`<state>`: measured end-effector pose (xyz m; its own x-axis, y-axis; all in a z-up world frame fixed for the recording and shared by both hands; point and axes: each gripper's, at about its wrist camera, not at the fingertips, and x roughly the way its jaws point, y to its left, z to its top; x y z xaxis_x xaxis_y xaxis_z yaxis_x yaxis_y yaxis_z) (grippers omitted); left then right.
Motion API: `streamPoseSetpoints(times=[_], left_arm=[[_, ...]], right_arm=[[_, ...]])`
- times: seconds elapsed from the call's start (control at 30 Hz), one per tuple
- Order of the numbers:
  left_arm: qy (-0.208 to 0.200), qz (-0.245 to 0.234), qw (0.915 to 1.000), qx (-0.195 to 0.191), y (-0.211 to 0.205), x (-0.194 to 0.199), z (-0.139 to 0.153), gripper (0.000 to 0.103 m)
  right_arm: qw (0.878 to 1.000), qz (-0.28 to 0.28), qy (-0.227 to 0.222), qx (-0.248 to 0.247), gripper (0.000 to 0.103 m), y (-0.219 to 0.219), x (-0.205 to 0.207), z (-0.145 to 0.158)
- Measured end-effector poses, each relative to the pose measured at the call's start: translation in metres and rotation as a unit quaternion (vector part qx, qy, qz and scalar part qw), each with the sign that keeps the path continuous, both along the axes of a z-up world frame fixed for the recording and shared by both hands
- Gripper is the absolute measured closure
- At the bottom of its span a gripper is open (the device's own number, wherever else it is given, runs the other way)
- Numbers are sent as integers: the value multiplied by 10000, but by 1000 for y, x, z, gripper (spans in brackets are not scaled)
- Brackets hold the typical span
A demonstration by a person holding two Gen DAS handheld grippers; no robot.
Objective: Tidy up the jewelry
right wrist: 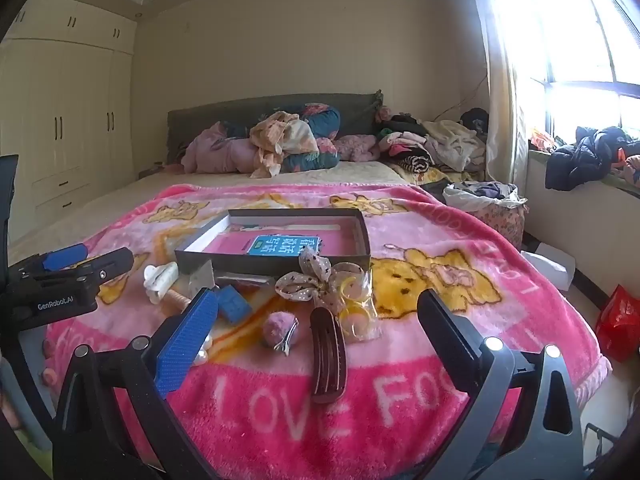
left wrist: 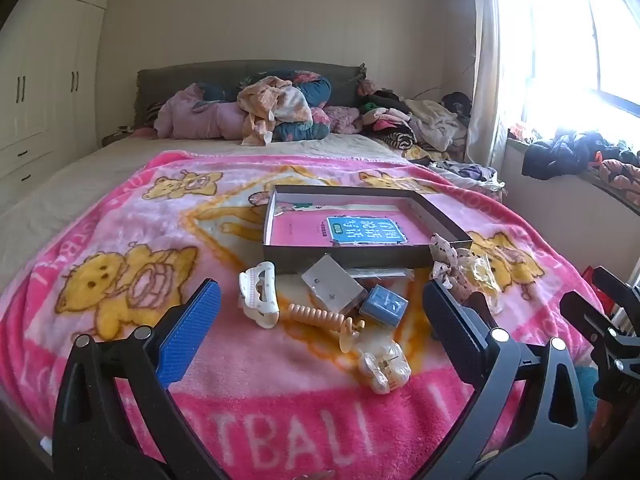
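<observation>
Both the left gripper [left wrist: 320, 312] and right gripper [right wrist: 316, 316] hang spread wide and empty above hair clips [right wrist: 329, 360] scattered before a shallow box [left wrist: 362, 258] on the pink blanket [left wrist: 120, 240].

The left gripper [left wrist: 320, 316] hung wide open above the pink blanket [left wrist: 120, 240], holding nothing. A white claw clip [left wrist: 259, 294] lay at its eleven o'clock, the shallow box [left wrist: 360, 258] at twelve.

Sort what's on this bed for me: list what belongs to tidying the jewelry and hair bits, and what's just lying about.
Belongs to the job:
box
white hair claw clip
coil hair tie
brown hair clip
pink pompom clip
bow scrunchie
small blue box

Just lying about:
pile of clothes
bedding heap
dark jacket on the sill
</observation>
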<state>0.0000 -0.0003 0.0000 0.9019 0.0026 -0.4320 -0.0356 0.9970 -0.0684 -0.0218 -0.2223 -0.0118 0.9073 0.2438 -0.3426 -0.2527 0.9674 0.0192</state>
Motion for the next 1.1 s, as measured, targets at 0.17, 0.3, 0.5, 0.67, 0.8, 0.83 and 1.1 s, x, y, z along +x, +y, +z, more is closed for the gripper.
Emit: streamPoseSetpoints(times=[0.17, 0.3, 0.5, 0.67, 0.8, 0.83, 1.1], left_arm=[[1, 8, 10000, -17, 0, 0, 0, 10], [-10, 2, 10000, -18, 0, 0, 0, 10], [-20, 8, 10000, -15, 0, 0, 0, 10], [-32, 1, 10000, -16, 0, 0, -1, 10], [-27, -7, 10000, -12, -5, 3, 4, 10], [-34, 0, 10000, -9, -5, 2, 4, 10], [-27, 3, 10000, -6, -8, 4, 8, 10]], right_arm=[[10000, 2, 56, -46, 6, 2, -1, 0], [10000, -14, 43, -38, 6, 1, -2, 0], [10000, -8, 38, -66, 6, 1, -4, 2], [10000, -11, 31, -59, 6, 2, -5, 2], [10000, -7, 28, -49, 6, 2, -5, 1], [10000, -7, 29, -52, 6, 1, -5, 1], [10000, -6, 26, -49, 6, 1, -5, 1]])
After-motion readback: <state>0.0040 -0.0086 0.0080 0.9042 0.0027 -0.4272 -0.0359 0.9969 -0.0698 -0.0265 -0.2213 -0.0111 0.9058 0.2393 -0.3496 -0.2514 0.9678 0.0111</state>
